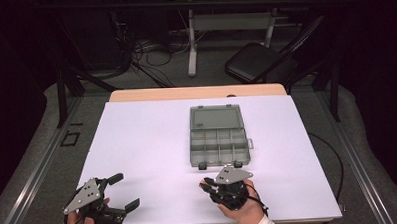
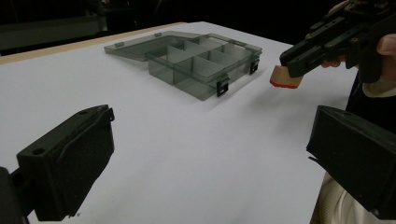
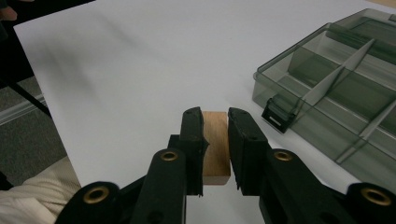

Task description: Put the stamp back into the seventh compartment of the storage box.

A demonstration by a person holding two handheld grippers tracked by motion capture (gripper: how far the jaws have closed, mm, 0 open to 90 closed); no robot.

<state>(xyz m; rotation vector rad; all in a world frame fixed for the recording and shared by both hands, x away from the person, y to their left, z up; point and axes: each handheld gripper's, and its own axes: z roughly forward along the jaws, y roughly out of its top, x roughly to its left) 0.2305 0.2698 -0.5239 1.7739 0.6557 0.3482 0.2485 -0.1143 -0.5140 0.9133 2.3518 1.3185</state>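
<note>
Wooden block [image 3: 215, 147] (rectangular, smooth-faced)

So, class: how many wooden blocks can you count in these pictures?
1. The wooden block is clamped between the right gripper jaws, near the open organizer box. Others may be hidden.

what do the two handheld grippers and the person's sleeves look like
Both the left gripper and the right gripper are matte black, with two blocky jaws and brass-coloured pivot bushings. Each carries a grey three-cornered plate with small holes on top, and a thin black cable trails from the right one. The sleeve is cream-white knit.
</note>
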